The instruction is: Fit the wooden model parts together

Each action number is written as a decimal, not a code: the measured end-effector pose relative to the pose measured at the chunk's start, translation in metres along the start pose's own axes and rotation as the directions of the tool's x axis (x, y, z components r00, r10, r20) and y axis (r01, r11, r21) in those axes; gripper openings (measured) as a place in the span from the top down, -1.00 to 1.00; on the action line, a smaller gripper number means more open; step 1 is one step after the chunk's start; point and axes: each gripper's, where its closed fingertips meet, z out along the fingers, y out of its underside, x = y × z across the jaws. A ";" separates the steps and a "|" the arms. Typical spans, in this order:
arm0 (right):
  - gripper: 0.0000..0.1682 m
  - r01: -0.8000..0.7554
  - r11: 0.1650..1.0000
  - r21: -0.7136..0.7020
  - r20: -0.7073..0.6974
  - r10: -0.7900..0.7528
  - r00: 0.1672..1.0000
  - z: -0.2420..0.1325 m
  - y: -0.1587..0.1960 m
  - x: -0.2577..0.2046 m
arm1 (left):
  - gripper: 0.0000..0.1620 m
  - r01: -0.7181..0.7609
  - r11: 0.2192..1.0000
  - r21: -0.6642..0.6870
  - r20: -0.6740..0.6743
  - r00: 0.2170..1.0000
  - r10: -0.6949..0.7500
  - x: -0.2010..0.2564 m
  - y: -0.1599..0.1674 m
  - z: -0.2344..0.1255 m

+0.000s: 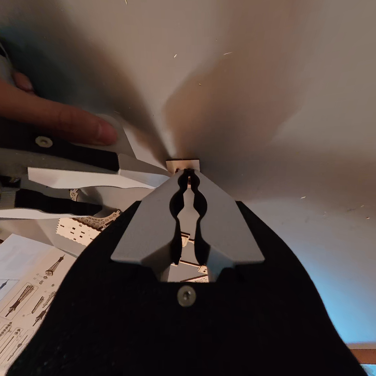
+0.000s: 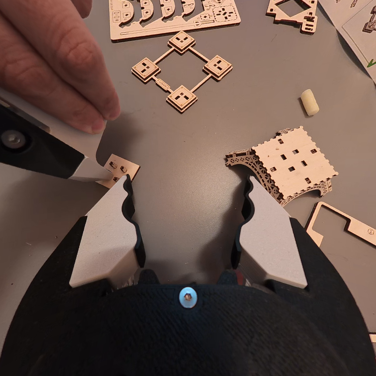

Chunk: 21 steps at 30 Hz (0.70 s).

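On the grey table [image 2: 183, 162]: left gripper [image 1: 188, 172] pinches a small square wooden plate [image 2: 124, 169].
Right gripper [image 2: 188, 179] gapes empty; the arched tower base [image 2: 289, 164] lies at its two o'clock.

You are working on a plain grey table [image 2: 183, 203] with a matte, lightly scuffed top. Small pale specks [image 1: 227, 53] lie scattered across it. Warm light falls from several directions, casting broad soft shadows [image 1: 223, 122]. A brown strip [image 1: 362, 350] shows past the table's far corner.
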 end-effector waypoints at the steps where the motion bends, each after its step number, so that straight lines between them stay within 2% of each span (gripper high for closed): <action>1: -0.28 0.000 1.000 0.000 0.000 0.000 1.000 0.000 0.000 0.000 | 1.00 0.000 1.000 -0.001 0.000 1.000 0.000 0.000 0.000 0.000; 21: -0.28 0.000 1.000 0.000 0.000 0.000 1.000 0.000 0.000 0.000 | 1.00 -0.013 1.000 0.022 0.008 1.000 0.013 -0.002 0.000 -0.002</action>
